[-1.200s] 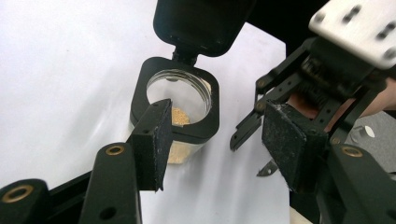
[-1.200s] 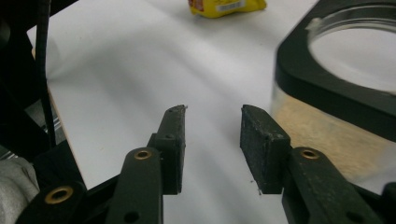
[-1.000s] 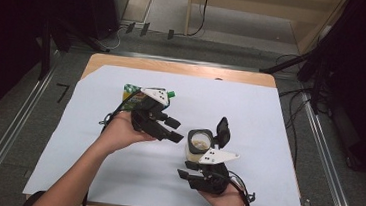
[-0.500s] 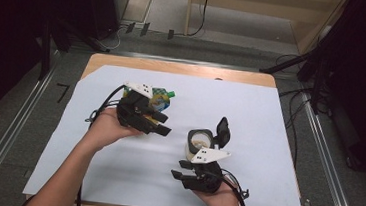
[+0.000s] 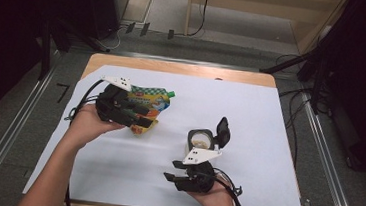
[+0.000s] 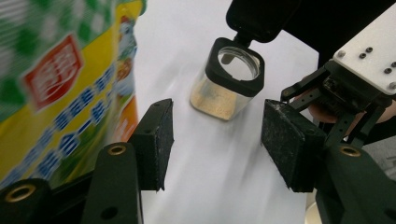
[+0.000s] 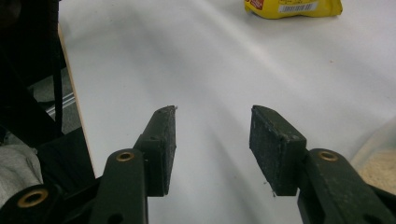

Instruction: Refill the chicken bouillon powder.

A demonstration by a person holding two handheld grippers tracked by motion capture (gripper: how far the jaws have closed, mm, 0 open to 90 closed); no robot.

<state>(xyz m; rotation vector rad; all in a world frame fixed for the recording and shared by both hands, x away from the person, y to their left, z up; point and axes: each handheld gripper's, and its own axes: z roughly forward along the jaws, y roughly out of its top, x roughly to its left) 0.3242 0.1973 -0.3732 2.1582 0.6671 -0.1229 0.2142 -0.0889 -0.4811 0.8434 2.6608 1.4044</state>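
Glossy printed spout pouch (image 5: 146, 106), green cap, lies flat beside my left gripper (image 6: 215, 140), jaws apart, empty. Clear square jar (image 5: 200, 140), black flip lid open, holds beige powder, mid-tabletop (image 5: 270, 120). My right gripper (image 7: 212, 140) just opening, nothing between.

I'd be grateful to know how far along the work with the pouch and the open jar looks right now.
Done: the jar stands with its black flip lid up, a pale powder inside. In hand: the left tool, jaws open with nothing between them, is at the pouch; the right tool's jaws have just been opening, nothing between them. Left: the pouch's green cap looks on, so probably gripping and pouring.
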